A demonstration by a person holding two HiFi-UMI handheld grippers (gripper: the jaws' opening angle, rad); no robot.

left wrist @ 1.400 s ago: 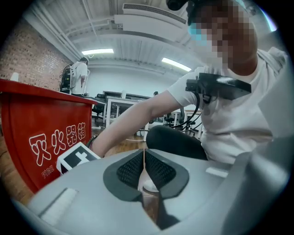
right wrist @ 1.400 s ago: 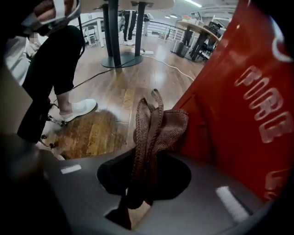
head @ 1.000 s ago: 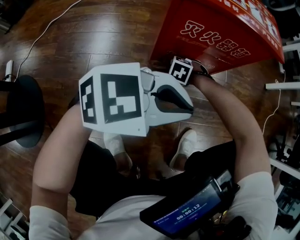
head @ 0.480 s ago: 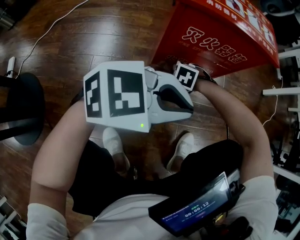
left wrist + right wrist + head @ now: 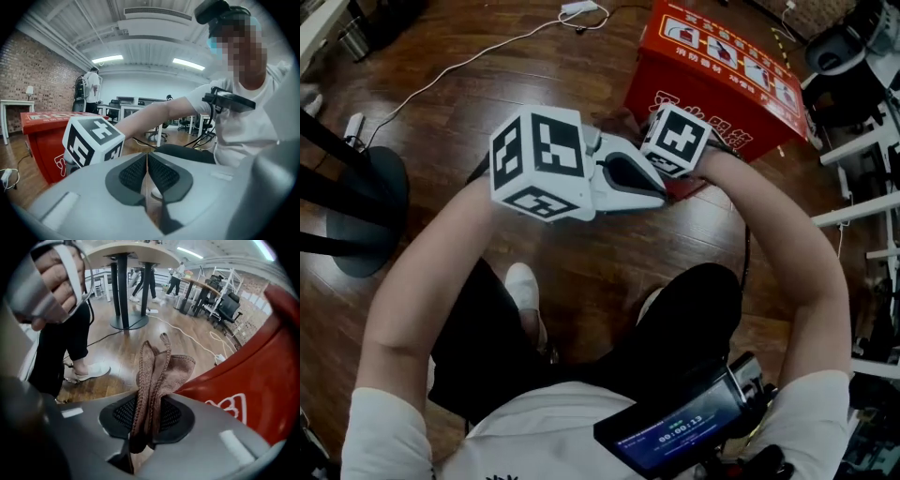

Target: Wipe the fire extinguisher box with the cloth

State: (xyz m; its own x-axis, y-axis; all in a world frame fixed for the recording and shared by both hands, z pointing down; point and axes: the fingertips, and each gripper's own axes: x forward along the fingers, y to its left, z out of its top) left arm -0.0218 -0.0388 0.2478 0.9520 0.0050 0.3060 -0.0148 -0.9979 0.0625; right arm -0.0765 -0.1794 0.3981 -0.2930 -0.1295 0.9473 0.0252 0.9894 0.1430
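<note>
Brown cloth point(image 5: 157, 376): looks soft, light, limp. It is bunched and pinched by the right gripper point(image 5: 149, 417) fingers, just beside the red fire extinguisher box point(image 5: 262, 376) on the floor point(image 5: 487, 84). Box likely rigid, smooth. Left gripper point(image 5: 146, 174) fingers pressed together, holding nothing.

Head view looks steeply down; each gripper view sits close behind its jaws; all three share the red fire extinguisher box point(image 5: 712, 75).

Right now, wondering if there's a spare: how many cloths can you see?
1: a brown cloth pinched in the right gripper, next to the red fire extinguisher box. The left gripper is shut and empty. Others may be out of sight.
</note>
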